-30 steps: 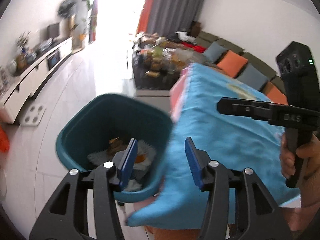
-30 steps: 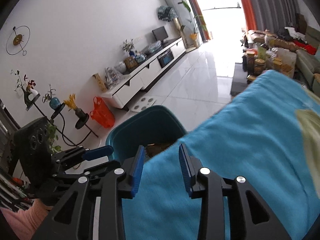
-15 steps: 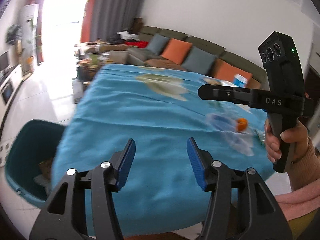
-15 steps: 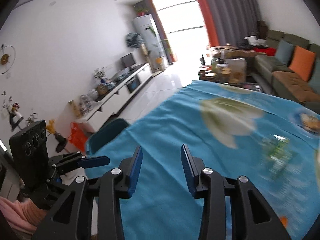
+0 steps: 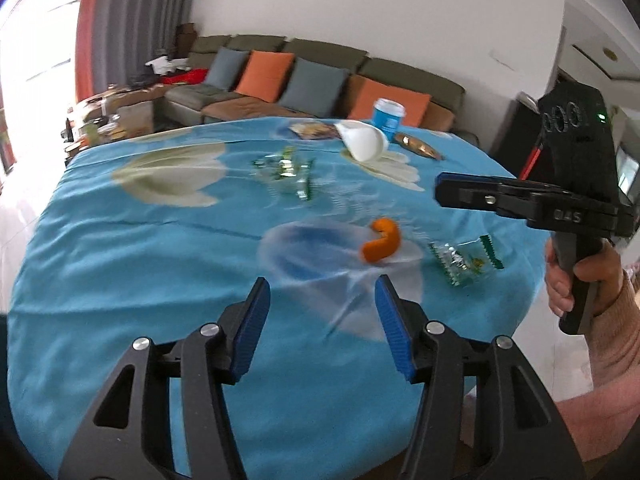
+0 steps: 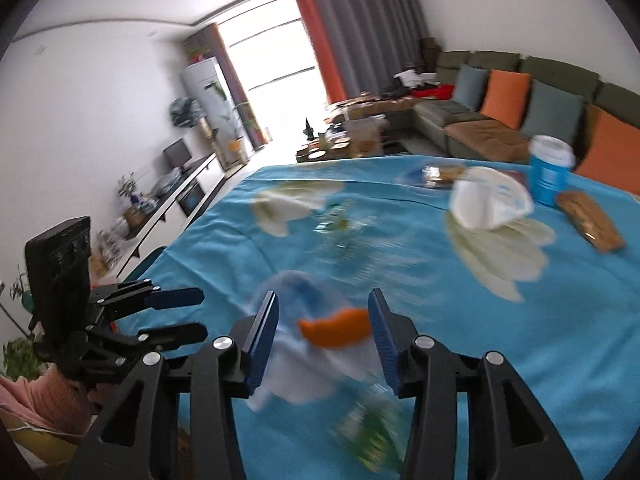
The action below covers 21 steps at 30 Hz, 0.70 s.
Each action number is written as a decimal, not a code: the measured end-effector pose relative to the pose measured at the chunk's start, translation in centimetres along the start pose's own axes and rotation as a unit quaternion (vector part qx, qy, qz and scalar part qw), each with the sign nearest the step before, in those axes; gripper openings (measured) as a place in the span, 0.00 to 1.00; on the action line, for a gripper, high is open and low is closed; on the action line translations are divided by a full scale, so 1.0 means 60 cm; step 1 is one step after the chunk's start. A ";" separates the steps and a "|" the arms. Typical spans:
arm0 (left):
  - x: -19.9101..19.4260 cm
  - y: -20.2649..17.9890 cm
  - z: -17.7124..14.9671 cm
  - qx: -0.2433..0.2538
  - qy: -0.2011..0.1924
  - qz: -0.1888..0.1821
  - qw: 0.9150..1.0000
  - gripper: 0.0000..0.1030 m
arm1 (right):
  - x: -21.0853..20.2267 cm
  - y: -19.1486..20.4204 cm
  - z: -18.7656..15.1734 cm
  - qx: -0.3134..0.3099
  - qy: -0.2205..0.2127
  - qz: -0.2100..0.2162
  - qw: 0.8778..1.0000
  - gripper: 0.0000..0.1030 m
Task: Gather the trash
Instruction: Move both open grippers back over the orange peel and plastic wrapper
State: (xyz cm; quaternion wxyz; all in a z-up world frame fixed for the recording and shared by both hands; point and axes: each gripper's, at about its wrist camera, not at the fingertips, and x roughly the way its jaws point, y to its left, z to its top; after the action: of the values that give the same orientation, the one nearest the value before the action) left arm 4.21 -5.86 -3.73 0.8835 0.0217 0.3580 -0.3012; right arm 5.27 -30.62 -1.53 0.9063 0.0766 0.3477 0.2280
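Where a second ago the left wrist camera looked down into a teal bin on the floor with scraps in it, it now faces the table under its blue cloth [image 5: 120, 280], so the person has swung away from the bin and back toward what remains. In this view the left gripper [image 5: 322, 316] hangs above the near part of the cloth, its blue pads spread with nothing between them. Just ahead lies a curl of orange peel [image 5: 382, 244] on a blurred, clear plastic bag [image 5: 320, 256], with a crinkled green-and-clear wrapper [image 5: 466, 260] beside it to the right and a second wrapper [image 5: 286, 172] farther back. A tipped white paper cup [image 5: 364, 142] and a blue cup [image 5: 386, 116] stand near the far edge. The right gripper [image 5: 460, 196] shows side-on at the right, gripped by a hand [image 5: 580, 284].

From the right wrist view, which earlier showed the bin's rim past the cloth's edge, the bin is now only a dark sliver by the table's left side. The right gripper [image 6: 324, 332] has its jaws opening, and the orange peel [image 6: 336, 330] sits framed between the pads, though they do not press on it and the blur hides whether they are down at its level. The left gripper [image 6: 176, 314] shows alongside, also agape.

I'd judge one load has been dropped and the peel is next.
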 end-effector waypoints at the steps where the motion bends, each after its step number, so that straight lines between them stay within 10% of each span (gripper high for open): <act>1: 0.007 -0.010 0.004 0.006 0.005 -0.003 1.000 0.52 | -0.005 -0.008 -0.005 0.004 -0.001 -0.003 1.000 0.44; 21: 0.100 -0.050 0.038 0.016 0.056 -0.019 0.998 0.51 | -0.046 -0.076 -0.071 0.064 0.001 0.013 0.998 0.46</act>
State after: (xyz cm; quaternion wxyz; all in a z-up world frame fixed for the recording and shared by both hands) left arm 7.32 -11.99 -5.35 0.8557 0.0458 0.4027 -0.3219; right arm 2.28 -36.04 -4.44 0.8961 0.1388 0.3612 0.2174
